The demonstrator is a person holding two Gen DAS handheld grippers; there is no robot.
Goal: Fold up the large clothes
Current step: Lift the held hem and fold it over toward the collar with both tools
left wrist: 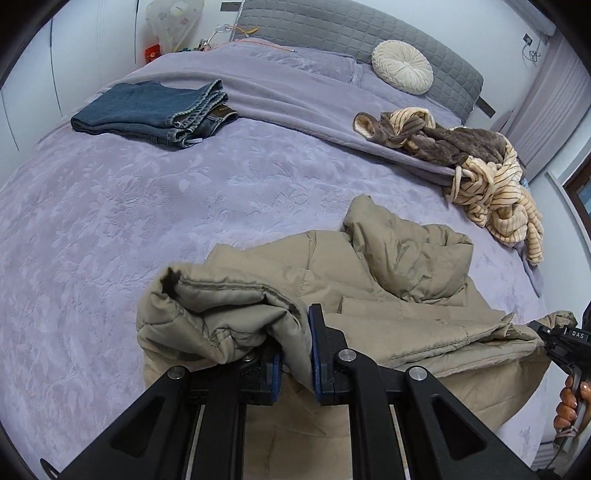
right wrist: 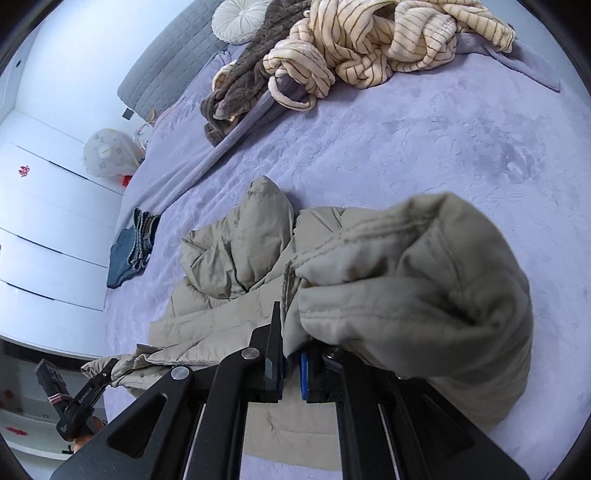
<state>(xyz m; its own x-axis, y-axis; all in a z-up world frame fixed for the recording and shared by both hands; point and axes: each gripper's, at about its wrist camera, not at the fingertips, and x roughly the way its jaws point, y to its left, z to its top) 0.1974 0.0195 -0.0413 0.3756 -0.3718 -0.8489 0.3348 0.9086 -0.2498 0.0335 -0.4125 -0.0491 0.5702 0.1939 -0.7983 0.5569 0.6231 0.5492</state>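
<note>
A large beige padded coat (left wrist: 388, 280) lies crumpled on the lilac bed (left wrist: 147, 206), near its front edge. My left gripper (left wrist: 295, 354) is shut on a bunched beige corner of the coat, which drapes over its left finger. My right gripper (right wrist: 291, 365) is shut on another bunched part of the coat (right wrist: 236, 251), which bulges over its right finger. Each gripper shows in the other's view, the right one (left wrist: 546, 332) at the coat's right end, the left one (right wrist: 107, 373) at its left end.
Folded blue jeans (left wrist: 155, 110) lie at the far left of the bed. A heap of brown and cream striped fleece clothes (left wrist: 480, 166) lies at the far right. A round cream cushion (left wrist: 402, 66) rests against the grey headboard (left wrist: 332, 26). White wardrobe doors (right wrist: 44, 221) stand beside the bed.
</note>
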